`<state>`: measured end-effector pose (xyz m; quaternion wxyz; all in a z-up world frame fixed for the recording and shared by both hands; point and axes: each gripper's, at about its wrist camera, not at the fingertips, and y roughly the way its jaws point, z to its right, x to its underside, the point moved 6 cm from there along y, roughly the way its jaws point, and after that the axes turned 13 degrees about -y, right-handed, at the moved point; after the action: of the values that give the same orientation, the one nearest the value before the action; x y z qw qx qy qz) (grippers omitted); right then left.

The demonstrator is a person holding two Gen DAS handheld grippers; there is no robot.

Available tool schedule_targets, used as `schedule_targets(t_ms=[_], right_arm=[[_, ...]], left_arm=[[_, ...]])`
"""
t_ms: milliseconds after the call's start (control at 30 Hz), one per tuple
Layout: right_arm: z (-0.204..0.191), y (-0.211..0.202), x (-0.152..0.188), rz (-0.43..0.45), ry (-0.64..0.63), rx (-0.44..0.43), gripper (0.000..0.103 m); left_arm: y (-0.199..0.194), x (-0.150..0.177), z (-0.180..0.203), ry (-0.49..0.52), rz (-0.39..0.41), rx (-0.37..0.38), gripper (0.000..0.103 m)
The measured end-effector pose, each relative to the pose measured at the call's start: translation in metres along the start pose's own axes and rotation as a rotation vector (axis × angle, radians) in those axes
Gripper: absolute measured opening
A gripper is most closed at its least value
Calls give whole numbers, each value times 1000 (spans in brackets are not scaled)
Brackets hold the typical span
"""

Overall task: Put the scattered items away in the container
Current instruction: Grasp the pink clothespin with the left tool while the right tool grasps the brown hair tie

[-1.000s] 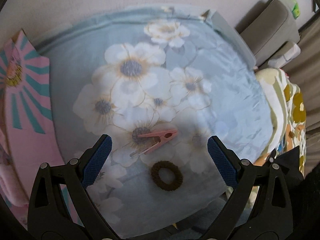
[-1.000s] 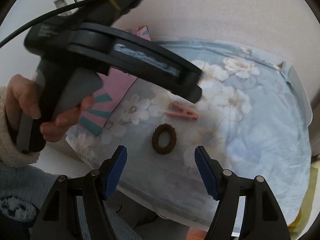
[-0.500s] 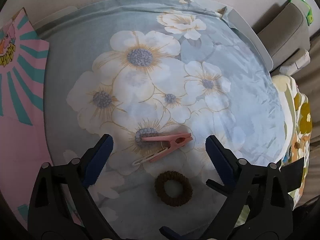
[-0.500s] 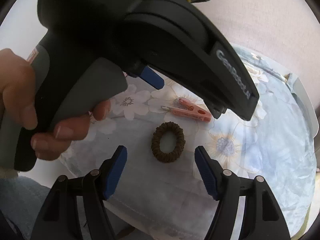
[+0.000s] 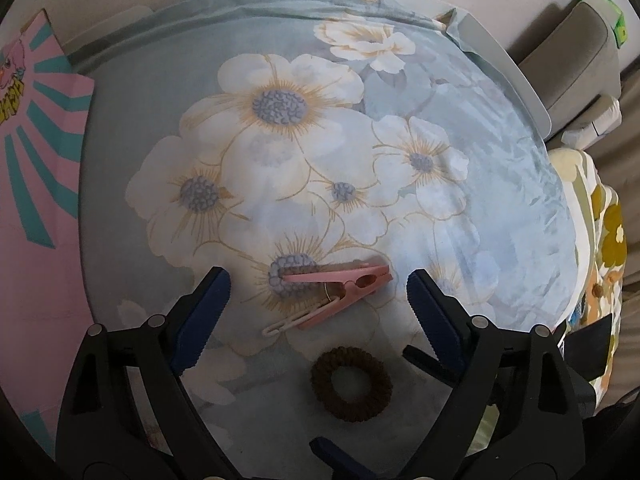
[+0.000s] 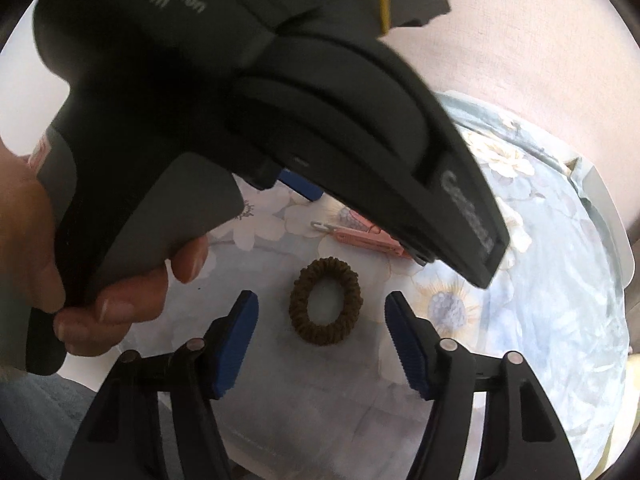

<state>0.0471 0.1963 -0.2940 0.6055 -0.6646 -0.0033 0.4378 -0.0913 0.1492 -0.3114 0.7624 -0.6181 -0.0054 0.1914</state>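
Note:
A pink clothespin [image 5: 340, 290] lies on the floral blue cloth [image 5: 460, 208], between the open fingers of my left gripper [image 5: 318, 308]. A brown hair tie [image 5: 352, 384] lies just nearer than it. In the right wrist view the hair tie [image 6: 326, 300] sits between the open fingers of my right gripper [image 6: 322, 344], and the clothespin [image 6: 368, 238] shows partly behind the left gripper's black body [image 6: 280, 112], which hides much of that view. Both grippers are empty. No container shows clearly.
A pink and teal patterned box or board [image 5: 36, 184] lies at the left of the cloth. A grey chair or cushion [image 5: 576, 60] and a yellow floral fabric [image 5: 600, 248] stand at the right. The table's pale edge [image 5: 516, 80] runs at the back right.
Both grippers have moved down and closer to the cloth. The clothespin now lies between the left fingers, and the hair tie lies between the right fingers.

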Motion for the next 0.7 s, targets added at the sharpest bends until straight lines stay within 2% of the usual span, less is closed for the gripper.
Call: schedule_targets(t_ms=[333,633,700], right_arm=[[4,6,7,-4,14,-11,59],[7,0,11,16,-44,15,44],[5,-2,10,21,-62,11,33]], left_arm=[[2,2,6,29,34,-25,89],[4,3,8,58,55,-56,89],[3,2,7,59,66,-66,84]])
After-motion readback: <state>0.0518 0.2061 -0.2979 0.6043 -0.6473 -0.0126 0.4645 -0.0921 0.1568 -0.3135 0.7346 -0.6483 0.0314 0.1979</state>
